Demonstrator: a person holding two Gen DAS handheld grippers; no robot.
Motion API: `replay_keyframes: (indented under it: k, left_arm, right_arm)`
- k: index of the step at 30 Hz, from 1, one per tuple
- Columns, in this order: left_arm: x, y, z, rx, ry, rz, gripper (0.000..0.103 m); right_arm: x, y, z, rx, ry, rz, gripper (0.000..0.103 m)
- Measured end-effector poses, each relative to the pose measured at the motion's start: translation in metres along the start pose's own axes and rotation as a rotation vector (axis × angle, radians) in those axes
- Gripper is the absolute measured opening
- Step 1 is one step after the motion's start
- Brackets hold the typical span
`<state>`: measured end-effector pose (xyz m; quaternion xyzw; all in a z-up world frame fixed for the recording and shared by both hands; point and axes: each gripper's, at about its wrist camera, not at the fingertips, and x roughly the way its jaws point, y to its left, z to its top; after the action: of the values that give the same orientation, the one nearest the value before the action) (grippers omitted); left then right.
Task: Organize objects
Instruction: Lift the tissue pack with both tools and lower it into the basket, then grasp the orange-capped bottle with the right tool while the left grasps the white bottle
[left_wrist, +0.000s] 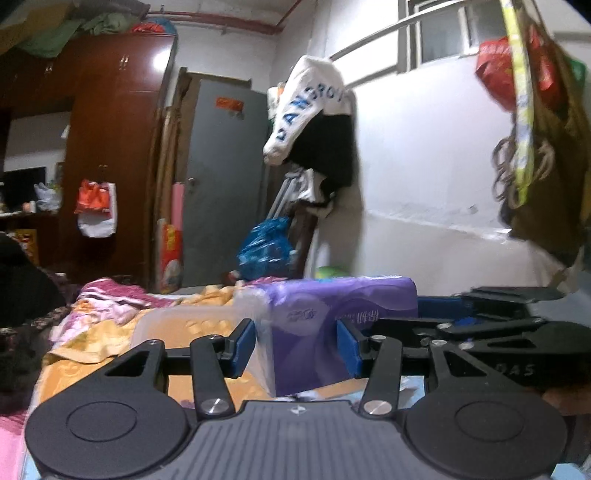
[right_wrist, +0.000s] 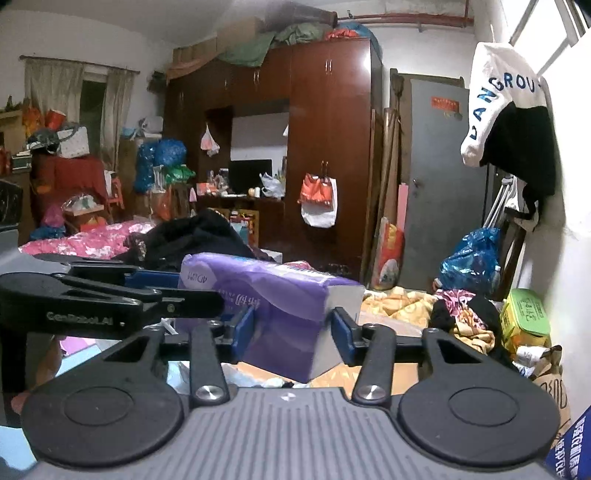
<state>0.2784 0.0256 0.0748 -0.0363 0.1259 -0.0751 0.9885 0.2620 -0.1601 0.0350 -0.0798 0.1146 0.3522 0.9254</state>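
Note:
A purple tissue pack (left_wrist: 332, 325) is held off the bed between both grippers. My left gripper (left_wrist: 297, 349) is shut on one end of it, blue pads pressed to its sides. My right gripper (right_wrist: 293, 332) is shut on the other end of the same pack (right_wrist: 266, 295). The right gripper shows in the left wrist view (left_wrist: 491, 328) at the right, and the left gripper shows in the right wrist view (right_wrist: 92, 299) at the left. A clear plastic box (left_wrist: 188, 325) sits on the bedding just behind the left gripper's left finger.
An orange and pink quilt (left_wrist: 92, 332) covers the bed. A dark wardrobe (right_wrist: 328, 147), a grey door (right_wrist: 439, 184) and a blue plastic bag (right_wrist: 472, 262) stand beyond. A green box (right_wrist: 524, 321) lies at the right by the white wall. Bags (left_wrist: 539, 129) hang overhead.

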Motion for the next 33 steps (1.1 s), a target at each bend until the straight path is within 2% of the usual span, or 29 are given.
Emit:
replay_keyframes:
  k: [1, 2, 3, 5, 8, 10, 14, 16, 19, 22, 25, 30, 33]
  left_arm:
    - [-0.001, -0.002, -0.001, 0.024, -0.013, 0.050, 0.060]
    - [-0.006, -0.003, -0.003, 0.043, -0.033, 0.110, 0.073]
    - [-0.013, -0.003, -0.003, 0.055, -0.060, 0.154, 0.083]
    - [-0.036, -0.001, -0.004, 0.047, -0.109, 0.172, 0.086]
    - [-0.070, -0.002, -0.010, 0.020, -0.098, 0.129, 0.088]
    - [-0.091, -0.006, -0.024, 0.028, -0.044, 0.123, 0.091]
    - [-0.122, -0.015, -0.069, 0.029, 0.062, 0.105, 0.091]
    - [-0.135, -0.018, -0.091, 0.017, 0.074, 0.093, 0.091]
    - [-0.150, -0.024, -0.114, 0.014, 0.090, 0.093, 0.091]
    - [-0.154, -0.032, -0.126, 0.037, 0.112, 0.086, 0.091]
    - [-0.146, -0.038, -0.129, 0.055, 0.137, 0.096, 0.091]
    - [-0.133, -0.047, -0.133, 0.037, 0.172, 0.083, 0.091]
    - [-0.126, -0.055, -0.135, 0.052, 0.182, 0.108, 0.091]
  right_arm:
    - [-0.003, -0.001, -0.001, 0.005, 0.002, 0.000, 0.052]
    - [-0.007, -0.003, -0.002, 0.017, 0.011, -0.012, 0.068]
    - [-0.015, -0.006, -0.004, 0.033, 0.007, -0.047, 0.088]
    - [-0.034, -0.013, -0.005, 0.077, -0.031, -0.107, 0.103]
    - [-0.072, -0.019, -0.023, 0.145, -0.052, -0.091, 0.103]
    - [-0.092, -0.018, -0.042, 0.163, -0.042, -0.095, 0.103]
    - [-0.109, -0.019, -0.082, 0.205, 0.059, -0.098, 0.103]
    - [-0.109, -0.021, -0.093, 0.240, 0.125, -0.116, 0.103]
    - [-0.121, -0.017, -0.106, 0.278, 0.147, -0.093, 0.103]
    - [-0.136, -0.014, -0.117, 0.292, 0.139, -0.073, 0.103]
    - [-0.143, -0.008, -0.122, 0.266, 0.144, -0.097, 0.103]
    - [-0.116, -0.013, -0.110, 0.267, 0.162, -0.114, 0.103]
    - [-0.097, -0.017, -0.103, 0.280, 0.185, -0.133, 0.103]
